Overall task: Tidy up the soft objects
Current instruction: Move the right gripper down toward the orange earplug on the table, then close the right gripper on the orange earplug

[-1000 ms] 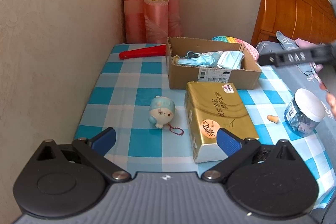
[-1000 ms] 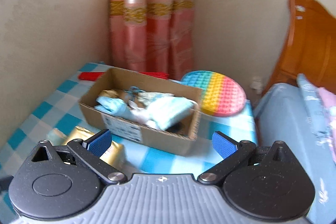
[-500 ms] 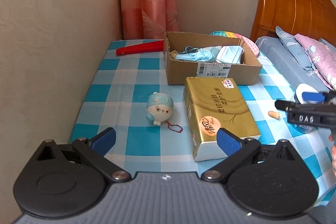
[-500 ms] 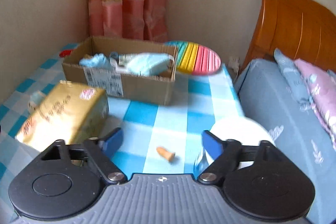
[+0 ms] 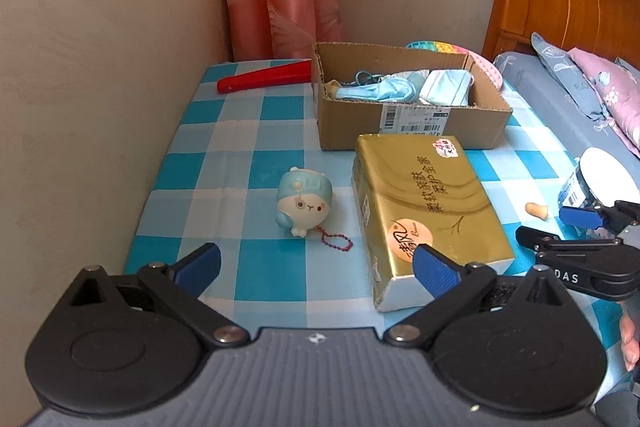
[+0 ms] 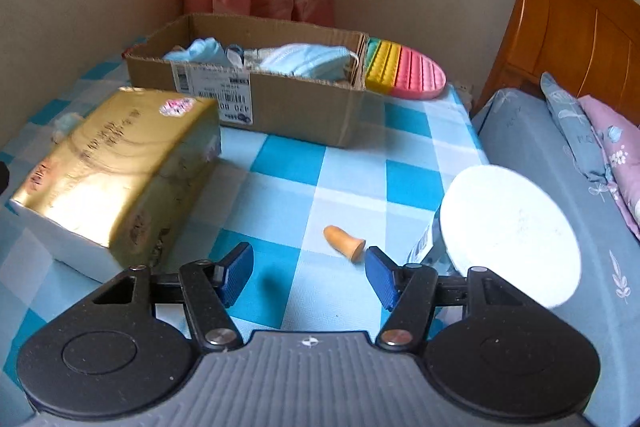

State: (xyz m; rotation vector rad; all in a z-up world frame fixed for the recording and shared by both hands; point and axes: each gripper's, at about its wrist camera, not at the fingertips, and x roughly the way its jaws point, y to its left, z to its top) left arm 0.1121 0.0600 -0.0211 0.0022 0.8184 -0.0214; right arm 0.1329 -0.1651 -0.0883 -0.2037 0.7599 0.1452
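The right gripper (image 6: 308, 273) has just been closing; its jaws stand partly apart with nothing between them, one orange earplug (image 6: 345, 242) lying at one o'clock just beyond its right pad. The left gripper (image 5: 316, 265) is spread wide over the checked cloth (image 5: 248, 131), empty. Only the left view shows one blue squishy toy (image 5: 304, 201), at eleven o'clock, and one red fan (image 5: 266, 79). Both show one gold tissue pack (image 6: 116, 163), one cardboard box (image 6: 288, 107) of masks and one white-lidded jar (image 6: 506, 231). "DAS" is readable on the right gripper.
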